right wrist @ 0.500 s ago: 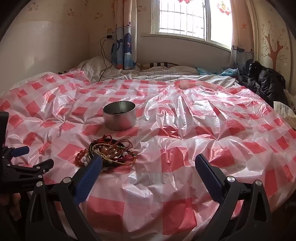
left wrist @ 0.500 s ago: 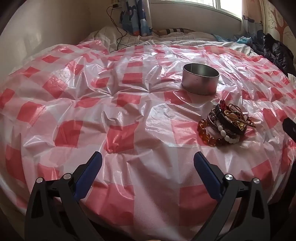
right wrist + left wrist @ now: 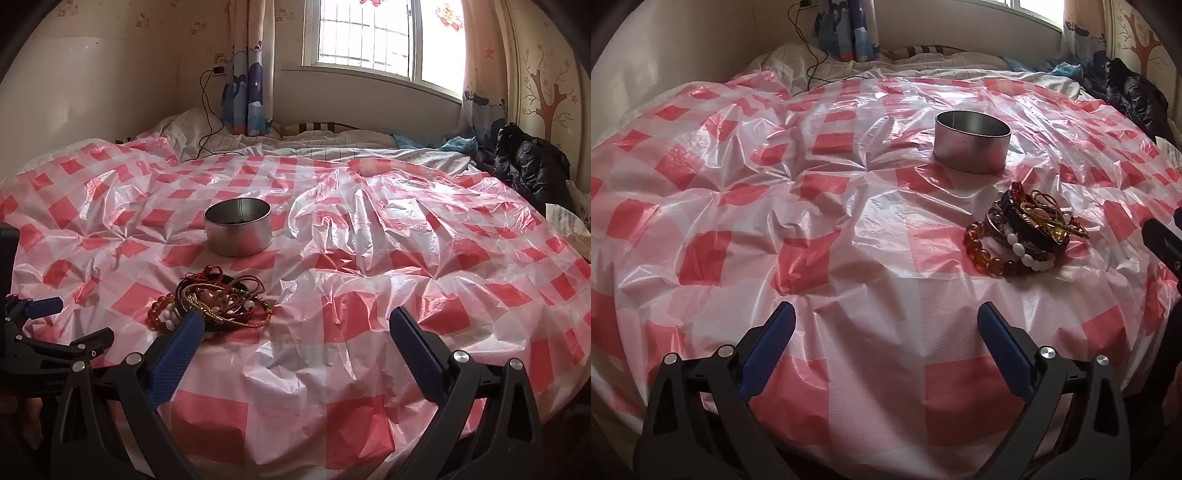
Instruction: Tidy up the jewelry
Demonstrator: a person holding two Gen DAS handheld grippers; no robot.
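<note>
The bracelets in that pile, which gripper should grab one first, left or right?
Probably the right gripper. Its left fingertip already overlaps the near edge of the bracelet pile in its view. The left gripper, also open, sits farther back, with the pile off to its right. The tin stands just beyond.

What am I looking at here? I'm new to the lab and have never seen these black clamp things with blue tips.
They are two hand-held grippers, one in each of a person's hands, each carrying a wide-angle camera that looks forward along its two fingers. One picture comes from the left gripper, the other from the right gripper. Both are open and hold nothing. Below them a bed is covered with a red-and-white checked plastic sheet. On it stands a round metal tin with no lid, and just in front of the tin lies a tangled pile of bracelets, beaded and corded. In the right gripper's view, the left gripper shows at the left edge.
</note>
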